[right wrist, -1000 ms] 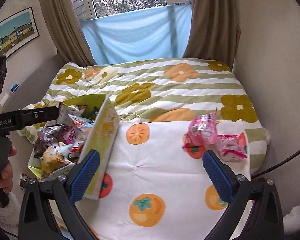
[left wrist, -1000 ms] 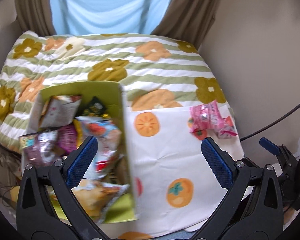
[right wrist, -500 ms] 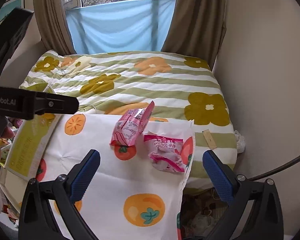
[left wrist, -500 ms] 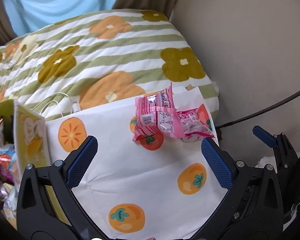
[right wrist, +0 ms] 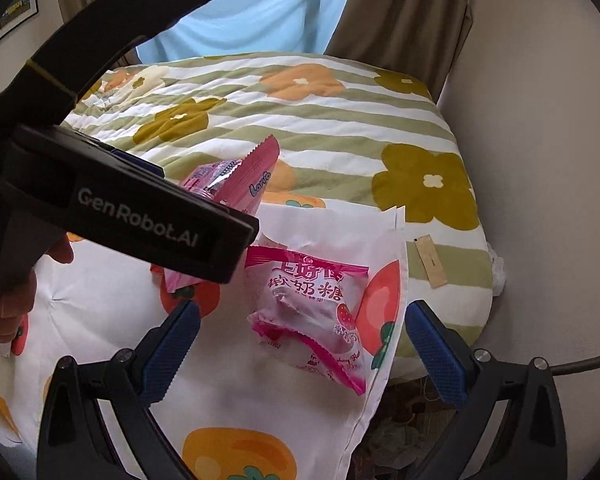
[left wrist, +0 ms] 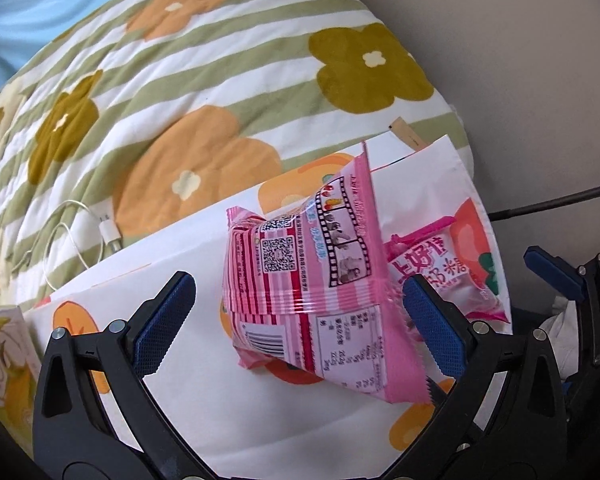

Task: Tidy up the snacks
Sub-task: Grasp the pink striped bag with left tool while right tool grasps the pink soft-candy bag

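On the white persimmon cloth [left wrist: 204, 364], the left gripper [left wrist: 300, 316] spreads wide around the striped pink packet [left wrist: 312, 284]; beside it, the right gripper [right wrist: 300, 352] gapes over the strawberry candy bag [right wrist: 312, 312].

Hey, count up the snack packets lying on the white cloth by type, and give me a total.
Striped pink packet with a barcode: 1
Pink and white candy bag with a strawberry: 1
Total: 2

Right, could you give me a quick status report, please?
Left gripper open around striped pink packet. Right gripper open over strawberry candy bag. Nothing grasped, nothing blocking.
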{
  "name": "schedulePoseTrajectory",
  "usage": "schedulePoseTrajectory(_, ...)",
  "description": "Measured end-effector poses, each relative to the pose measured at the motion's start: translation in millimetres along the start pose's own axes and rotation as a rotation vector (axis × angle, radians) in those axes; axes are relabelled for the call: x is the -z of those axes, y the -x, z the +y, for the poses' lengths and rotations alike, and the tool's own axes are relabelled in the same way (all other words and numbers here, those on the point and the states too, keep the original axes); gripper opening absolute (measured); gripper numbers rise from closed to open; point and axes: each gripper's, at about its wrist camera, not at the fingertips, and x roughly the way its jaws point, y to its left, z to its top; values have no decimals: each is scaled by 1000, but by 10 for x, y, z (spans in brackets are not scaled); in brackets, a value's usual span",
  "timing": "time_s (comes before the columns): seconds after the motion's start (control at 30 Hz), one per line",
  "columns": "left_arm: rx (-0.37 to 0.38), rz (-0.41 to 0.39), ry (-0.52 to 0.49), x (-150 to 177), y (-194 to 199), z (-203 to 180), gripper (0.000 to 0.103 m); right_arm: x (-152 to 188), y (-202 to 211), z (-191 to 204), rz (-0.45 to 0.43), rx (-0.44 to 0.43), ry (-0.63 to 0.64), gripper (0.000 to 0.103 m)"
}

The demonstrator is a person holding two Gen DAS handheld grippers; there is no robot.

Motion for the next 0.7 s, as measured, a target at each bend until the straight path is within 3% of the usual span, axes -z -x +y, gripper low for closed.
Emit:
schedulePoseTrajectory(0.1,16,21,4,-2,-117,58,102,-28,-128,-1,19,3,19,102)
schedulePoseTrajectory(0.17,16,34,3,2,-170,87,93,-39,-204,-13,36,0,22,101)
schedulePoseTrajectory(0.3,-7,30,-15,16,-224,129,86,-37,-333,-24,64,11,40,100)
schedulePoseTrajectory(0.37,-1,20,-5,8,-212,178,80,-34,-393,-43,85,4,39,93)
schedulePoseTrajectory(0.47,9,8,10,-2,-203,238,75,-12,-497,-39,117,-1,40,91)
schedulePoseTrajectory(0.5,9,5,10,1,-196,250,74,-10,-544,-30,129,-2,44,89)
schedulePoseTrajectory(0.57,10,2,9,1,-186,255,73,12,-633,-8,165,-4,52,75)
schedulePoseTrajectory(0.7,5,4,15,21,-154,268,72,26,-654,-9,171,-12,42,69)
